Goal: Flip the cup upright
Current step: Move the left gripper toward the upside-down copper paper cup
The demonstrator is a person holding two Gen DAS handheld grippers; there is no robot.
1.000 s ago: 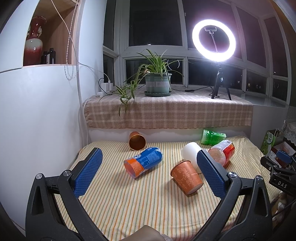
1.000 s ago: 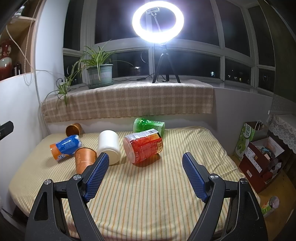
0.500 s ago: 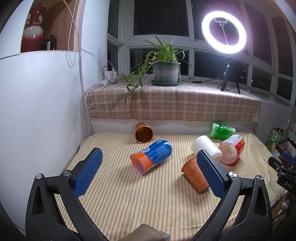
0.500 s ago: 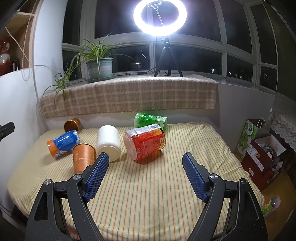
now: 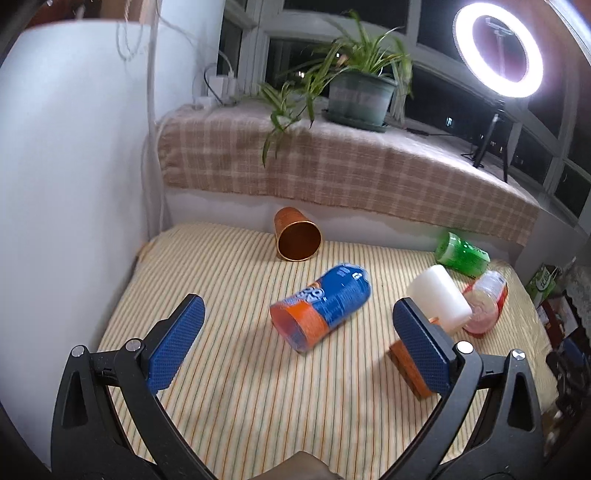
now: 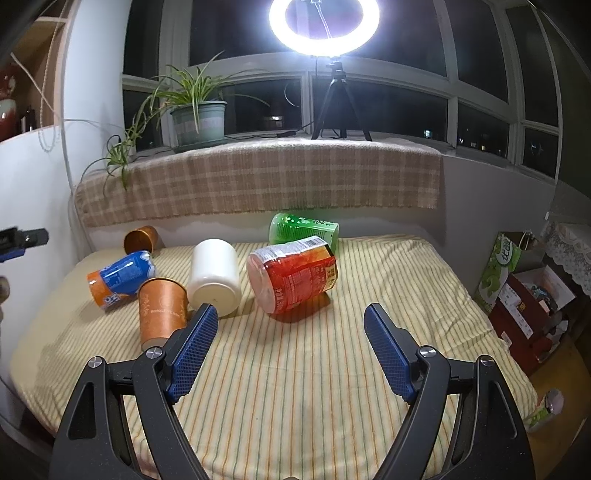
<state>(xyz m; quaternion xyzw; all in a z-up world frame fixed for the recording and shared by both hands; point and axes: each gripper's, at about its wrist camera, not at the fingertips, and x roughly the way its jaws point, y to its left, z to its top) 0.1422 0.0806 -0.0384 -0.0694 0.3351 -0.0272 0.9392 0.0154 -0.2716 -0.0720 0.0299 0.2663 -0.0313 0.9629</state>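
Note:
Several cups lie on their sides on the striped cloth [image 5: 229, 384]. A blue and orange cup [image 5: 321, 304] lies between and just beyond my open, empty left gripper [image 5: 295, 343]; it also shows in the right wrist view [image 6: 120, 277]. A copper cup [image 5: 297, 240] lies at the back. A brown paper cup [image 6: 161, 312] is half hidden behind the left gripper's right finger [image 5: 421, 345]. A white cup [image 6: 214, 280], a red cup [image 6: 293, 277] and a green cup [image 6: 303, 230] lie ahead of my open, empty right gripper [image 6: 288, 349].
A white wall [image 5: 66, 184] bounds the left side. A plaid-covered sill [image 6: 258, 181] behind holds a potted plant [image 6: 199, 118] and a ring light on a tripod [image 6: 325, 33]. Boxes [image 6: 532, 306] stand on the floor to the right.
My left gripper has moved forward and tilted down toward the blue and orange cup, which now looms larger. My right gripper has edged slightly closer to the cups. No cup has moved.

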